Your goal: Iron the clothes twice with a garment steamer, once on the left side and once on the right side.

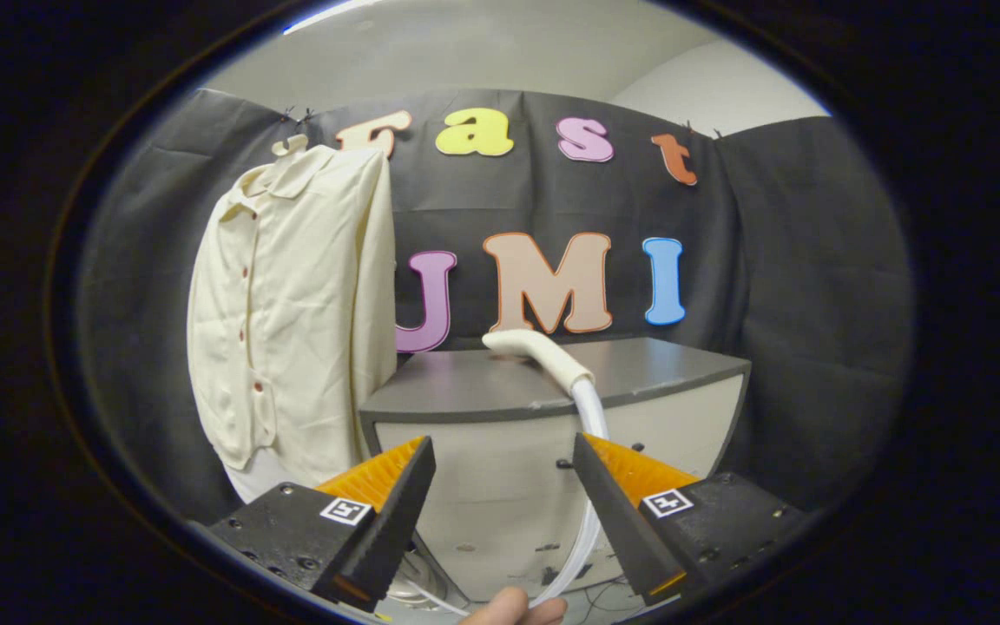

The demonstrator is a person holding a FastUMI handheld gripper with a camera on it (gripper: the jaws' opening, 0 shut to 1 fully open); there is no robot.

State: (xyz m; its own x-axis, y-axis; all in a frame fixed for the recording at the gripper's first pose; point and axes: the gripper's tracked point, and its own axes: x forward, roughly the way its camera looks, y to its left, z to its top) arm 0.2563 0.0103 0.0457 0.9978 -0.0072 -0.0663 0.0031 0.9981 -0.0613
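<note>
— Okay, quick pass. Where's the gripper (504,460)?
— Low, facing the cabinet (552,391). Fingers spread wide, nothing between them but the cabinet's pale front. Not touching anything.
— Steamer?
— Steamer head (539,351) lies on the grey cabinet top, near the front edge, beyond the fingers and well apart from them. Its white hose (591,417) drops over the edge and runs down just beside the right finger's inner side; can't tell if it touches.
— Clothes?
— Cream shirt (292,304) hangs to the left of the cabinet, buttoned front facing us, beyond the left finger. Its right edge overlaps the cabinet's left corner. Hanger hook (290,143) pokes out at the collar.
— Room to move?
— Open gap between the fingers and the cabinet front. Clear air above the cabinet top, right of the steamer head up to the black cloth wall. Tight on the left, shirt sits close against the cabinet.
— Anything hidden?
— Shirt's lower hem blurs into something white below it, can't make out what. Hose's lower end gets lost among cables (430,590) on the floor. A fingertip (517,608) shows below the fingers, cut off. Whatever holds the hanger is hard to see against the cloth.
</note>
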